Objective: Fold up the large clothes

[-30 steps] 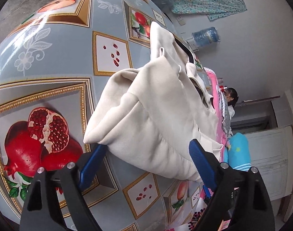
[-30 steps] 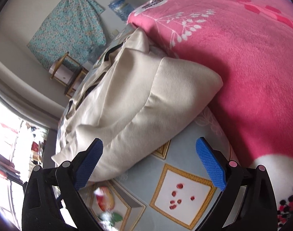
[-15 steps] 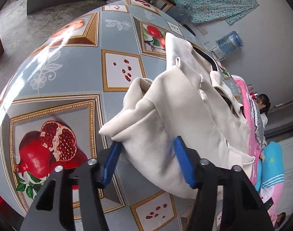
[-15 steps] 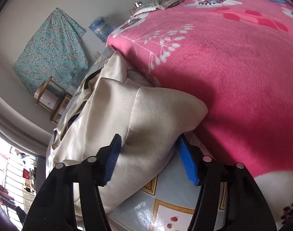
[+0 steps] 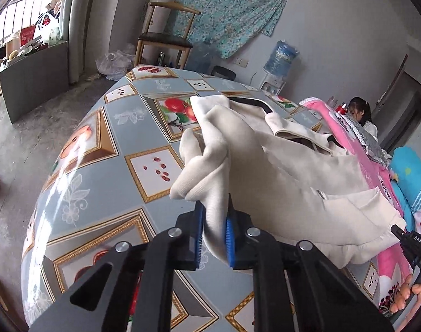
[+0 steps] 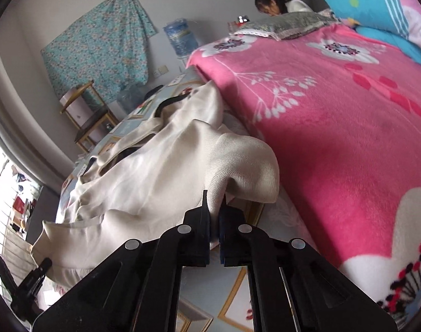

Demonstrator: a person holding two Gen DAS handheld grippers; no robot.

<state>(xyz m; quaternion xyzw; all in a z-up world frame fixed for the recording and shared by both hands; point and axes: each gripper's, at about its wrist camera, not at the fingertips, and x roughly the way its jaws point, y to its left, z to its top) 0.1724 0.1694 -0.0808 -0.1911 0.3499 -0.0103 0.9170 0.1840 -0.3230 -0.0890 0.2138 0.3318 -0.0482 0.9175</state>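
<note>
A cream jacket (image 5: pixel 279 171) with black trim lies bunched on a table covered in a fruit-print cloth (image 5: pixel 105 127). My left gripper (image 5: pixel 213 238) is shut on a fold at its near left corner and holds it off the table. My right gripper (image 6: pixel 214 215) is shut on the jacket's (image 6: pixel 160 171) near right corner, next to the pink blanket. The right gripper's black tip also shows in the left wrist view (image 5: pixel 409 242), at the jacket's far edge.
A bed with a pink flowered blanket (image 6: pixel 335 127) runs along the table's right side, with blue pillows (image 6: pixel 376 5) and a seated person (image 5: pixel 359 110) beyond. A wooden chair (image 5: pixel 166 38), a water bottle (image 5: pixel 282 58) and a hanging floral cloth (image 5: pixel 224 8) stand at the far wall.
Both grippers went from wide open around the jacket's corners to shut on the fabric. Both have lifted and tilted up, raising the near edge.
</note>
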